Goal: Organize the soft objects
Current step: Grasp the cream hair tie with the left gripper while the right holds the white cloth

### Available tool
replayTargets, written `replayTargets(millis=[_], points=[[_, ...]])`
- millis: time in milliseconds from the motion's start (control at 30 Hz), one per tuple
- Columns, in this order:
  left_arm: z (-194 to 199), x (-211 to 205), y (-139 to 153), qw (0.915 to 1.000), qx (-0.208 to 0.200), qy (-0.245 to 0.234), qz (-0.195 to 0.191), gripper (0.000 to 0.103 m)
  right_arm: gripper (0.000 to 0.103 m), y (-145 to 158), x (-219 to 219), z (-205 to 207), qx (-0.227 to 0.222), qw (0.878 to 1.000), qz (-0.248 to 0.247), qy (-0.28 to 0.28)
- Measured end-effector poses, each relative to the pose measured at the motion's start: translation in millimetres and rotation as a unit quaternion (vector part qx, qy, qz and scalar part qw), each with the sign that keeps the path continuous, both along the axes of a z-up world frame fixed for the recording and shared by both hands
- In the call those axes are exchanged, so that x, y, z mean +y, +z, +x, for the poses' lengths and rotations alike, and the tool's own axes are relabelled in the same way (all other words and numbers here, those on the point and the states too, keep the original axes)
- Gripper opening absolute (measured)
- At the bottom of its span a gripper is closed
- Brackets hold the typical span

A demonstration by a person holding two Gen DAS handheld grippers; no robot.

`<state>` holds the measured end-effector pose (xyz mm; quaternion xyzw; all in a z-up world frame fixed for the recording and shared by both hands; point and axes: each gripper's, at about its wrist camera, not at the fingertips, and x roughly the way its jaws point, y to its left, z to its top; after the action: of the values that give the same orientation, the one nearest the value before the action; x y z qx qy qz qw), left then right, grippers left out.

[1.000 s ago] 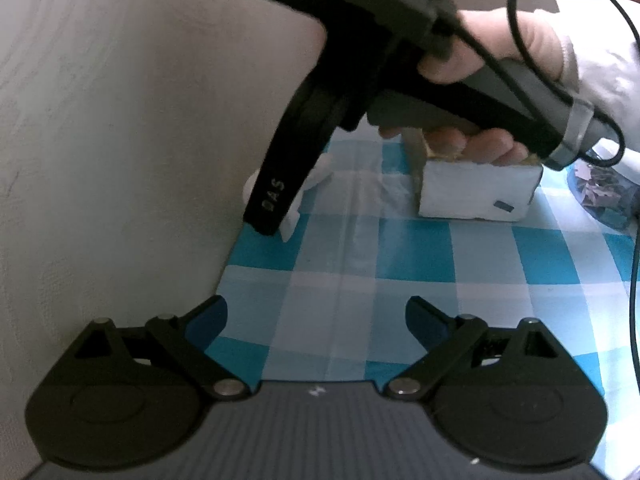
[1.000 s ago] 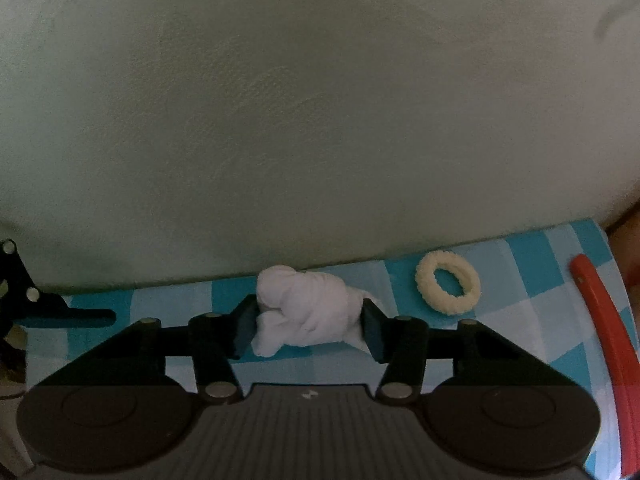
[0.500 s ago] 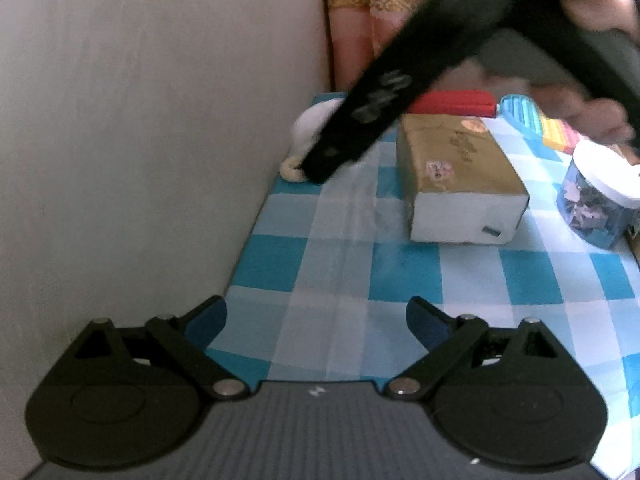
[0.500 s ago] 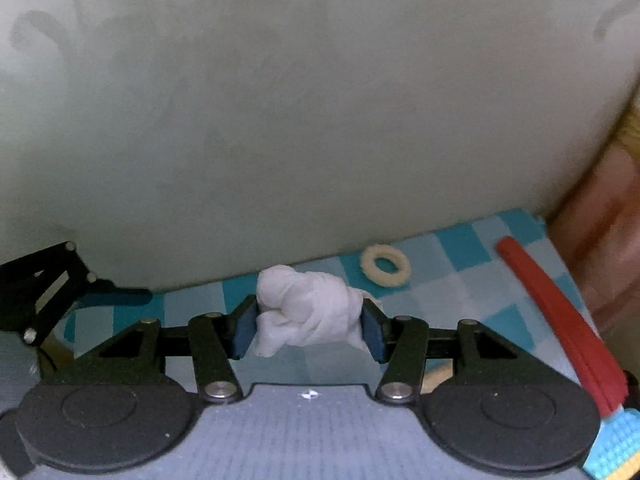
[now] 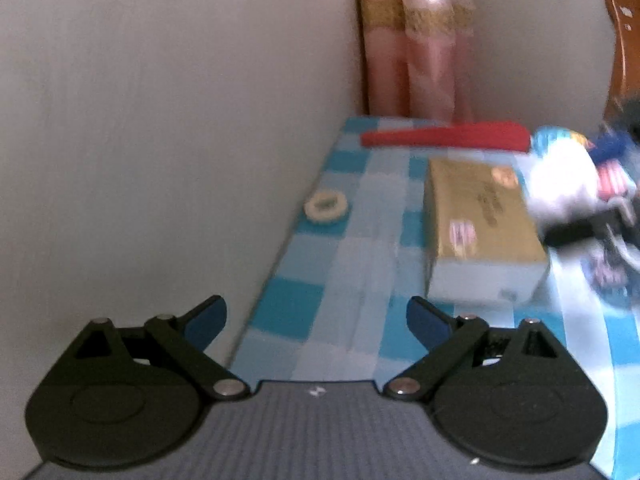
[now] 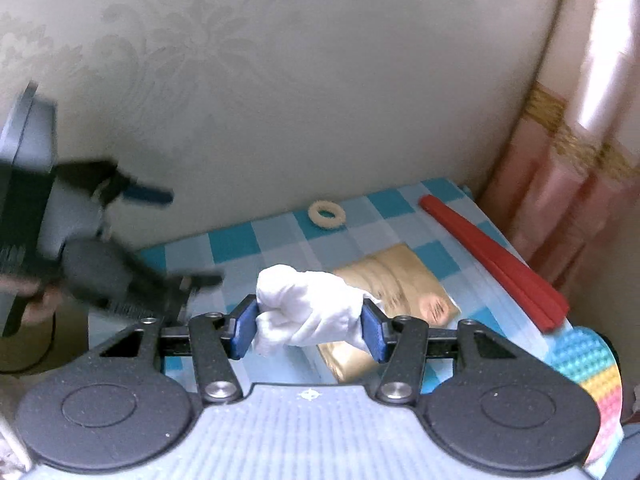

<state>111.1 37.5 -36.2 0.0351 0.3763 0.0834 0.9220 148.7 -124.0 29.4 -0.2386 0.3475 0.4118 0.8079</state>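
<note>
**Right jaws carrying white soft item above bench; left jaws idle**

The right gripper has its jaws partly closed on a crumpled white cloth bundle. Both blue pads press into its sides, and the bundle's long axis runs across the jaws, from pad to pad. It hangs clear of the checked bench, above the near end of a gold-topped box.

The left gripper stands wide open with nothing between its jaws, near the wall-side edge of the bench.

A cream ring lies flat by the wall, well beyond the held bundle and ahead of the left jaws – in my judgement the left hand is the nearer to it. A red strip lies along the far edge.

Judgement: the coming move turns on where the bundle is to go. No collecting place is identifiable in either view – the right-hand area of the left view is too blurred to read.
</note>
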Motion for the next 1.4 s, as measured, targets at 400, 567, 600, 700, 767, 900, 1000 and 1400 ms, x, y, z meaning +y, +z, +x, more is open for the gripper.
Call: replayTargets(millis=[400,567,600,700,767,900,1000,1400], points=[[95.9,-19.9,32.5,0.9951,0.033,0.052,-0.077,0.093,0.059,-11.1,-33.7,-8.5,-0.002,0.999,0.023,-0.023],[138.1,-18.0,22.2,0.9880,0.070,0.089,-0.105,0.072,0.059,-15.1,-41.4,-5.5,0.012,0.999,0.033,-0.024],[145.4,-16.5,18.2,0.9861,0.080,0.097,-0.109,0.072,0.059,-15.9,-43.0,-4.4,0.015,0.999,0.035,-0.025],[161.7,-9.2,8.7,0.9801,0.091,0.128,-0.121,0.066,0.059,-17.6,-48.7,-1.5,0.018,0.999,0.037,-0.027],[173.5,-5.5,0.9,0.9755,0.100,0.139,-0.138,0.063,0.059,-18.5,-52.2,0.4,0.021,0.999,0.039,-0.032],[190.7,-2.4,-13.6,0.9714,0.129,0.151,-0.130,0.055,0.059,-21.3,-59.3,4.8,0.023,0.998,0.043,-0.043],[198.2,3.8,-22.2,0.9681,0.138,0.168,-0.125,0.052,0.059,-22.8,-63.4,8.0,0.028,0.997,0.048,-0.045],[209.1,21.1,-46.7,0.9601,0.141,0.205,-0.127,0.047,0.059,-27.9,-64.5,12.1,0.035,0.997,0.052,-0.044]])
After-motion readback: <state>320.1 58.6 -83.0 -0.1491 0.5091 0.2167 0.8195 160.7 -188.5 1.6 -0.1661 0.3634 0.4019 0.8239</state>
